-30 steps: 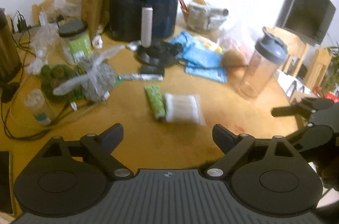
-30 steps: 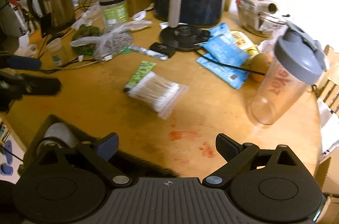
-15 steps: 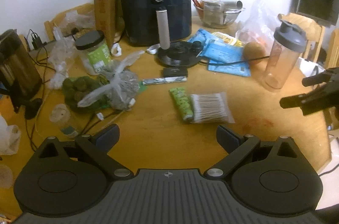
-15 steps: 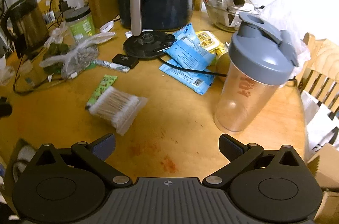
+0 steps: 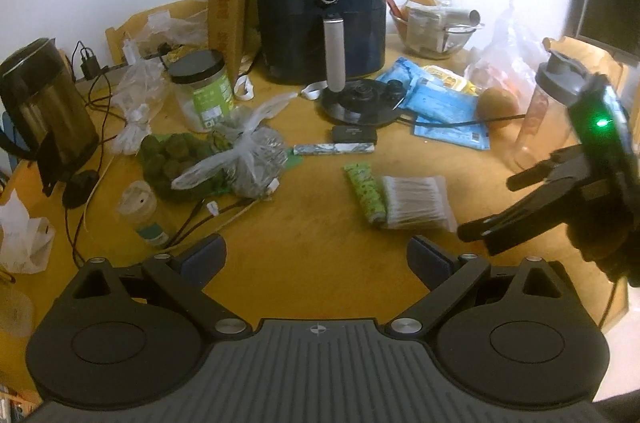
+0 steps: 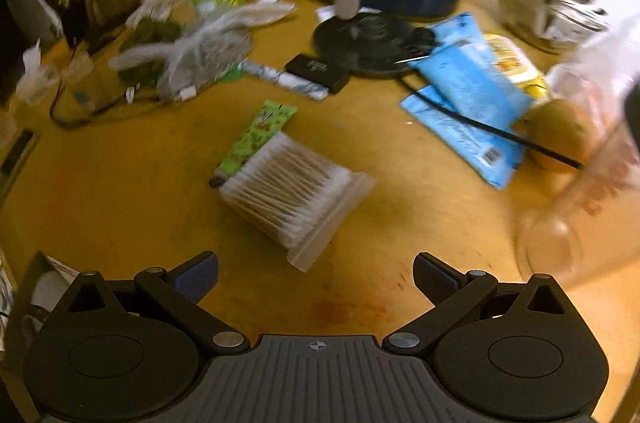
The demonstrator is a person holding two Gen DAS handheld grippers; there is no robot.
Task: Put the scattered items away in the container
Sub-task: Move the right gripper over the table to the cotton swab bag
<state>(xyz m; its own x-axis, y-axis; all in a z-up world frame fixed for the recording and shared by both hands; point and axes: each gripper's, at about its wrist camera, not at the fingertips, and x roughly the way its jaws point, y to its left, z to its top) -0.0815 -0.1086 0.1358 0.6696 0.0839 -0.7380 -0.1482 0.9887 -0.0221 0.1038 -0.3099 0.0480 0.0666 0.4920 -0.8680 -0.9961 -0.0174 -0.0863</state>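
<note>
A clear pack of cotton swabs (image 6: pixel 288 191) lies mid-table with a green printed tube (image 6: pixel 256 139) against its far side. My right gripper (image 6: pixel 316 269) hovers open just short of the pack, nothing between its fingers. In the left wrist view the same swab pack (image 5: pixel 414 201) and green tube (image 5: pixel 365 192) lie ahead to the right. My left gripper (image 5: pixel 316 255) is open and empty above the near table. The right gripper (image 5: pixel 488 209) reaches in from the right, jaws apart, beside the pack.
A black air fryer (image 5: pixel 320 11), kettle base (image 5: pixel 362 103), small black box (image 5: pixel 354 134), wrapped stick (image 5: pixel 332 148), blue packets (image 5: pixel 440 107), shaker bottle (image 5: pixel 548 111), bagged greens (image 5: pixel 224 163), jar (image 5: pixel 204 87) and kettle (image 5: pixel 44 107) crowd the table. A dark box corner (image 6: pixel 36 279) shows lower left.
The right gripper has swung left, away from the shaker bottle and toward the swab pack. The left wrist view has drawn back and higher. Both grippers stay open.
</note>
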